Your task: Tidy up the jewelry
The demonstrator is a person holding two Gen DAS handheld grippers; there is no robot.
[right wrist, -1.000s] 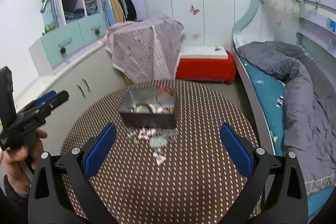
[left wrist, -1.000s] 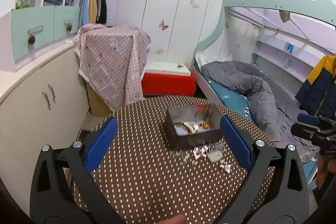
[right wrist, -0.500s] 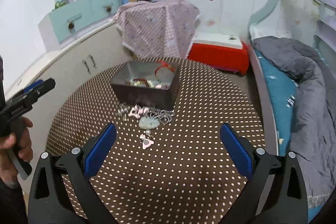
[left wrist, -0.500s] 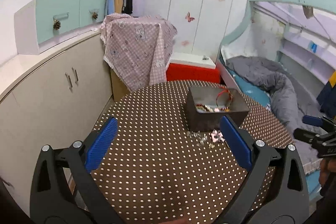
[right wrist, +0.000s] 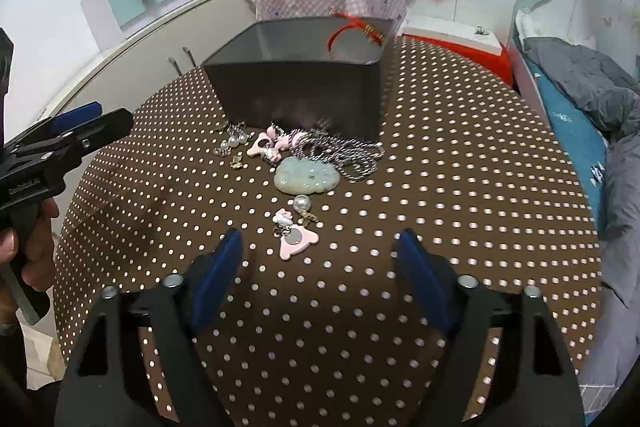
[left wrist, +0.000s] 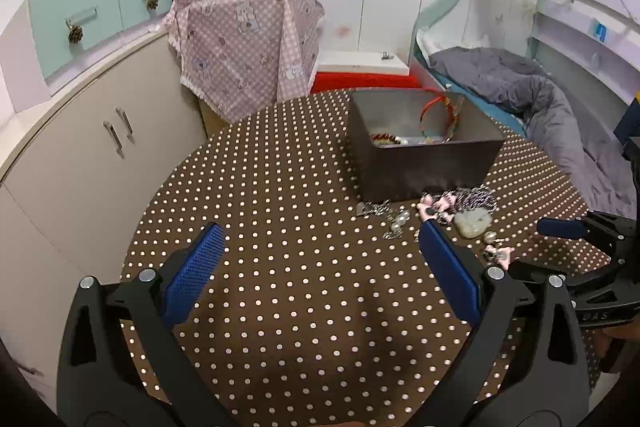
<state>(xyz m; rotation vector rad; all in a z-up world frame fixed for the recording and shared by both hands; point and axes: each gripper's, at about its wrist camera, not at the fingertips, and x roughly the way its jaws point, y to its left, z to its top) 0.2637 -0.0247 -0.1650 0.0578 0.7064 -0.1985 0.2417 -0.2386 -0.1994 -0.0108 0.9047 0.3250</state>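
A: From the left wrist view, what's different?

B: The left gripper (left wrist: 320,259) has come down toward the polka-dot tabletop (left wrist: 280,187), jaws spread wide with nothing between them. The grey metal box (left wrist: 424,163), with a red bangle (left wrist: 436,107) already in it, now looms closer.

A: And the right wrist view?

B: The right gripper (right wrist: 320,267) dropped further, and its jaws have just been narrowing, released and empty. The pink bear charm (right wrist: 298,243) lies just ahead, the jade pendant (right wrist: 308,179) beyond it. Likely the charm gets picked first.
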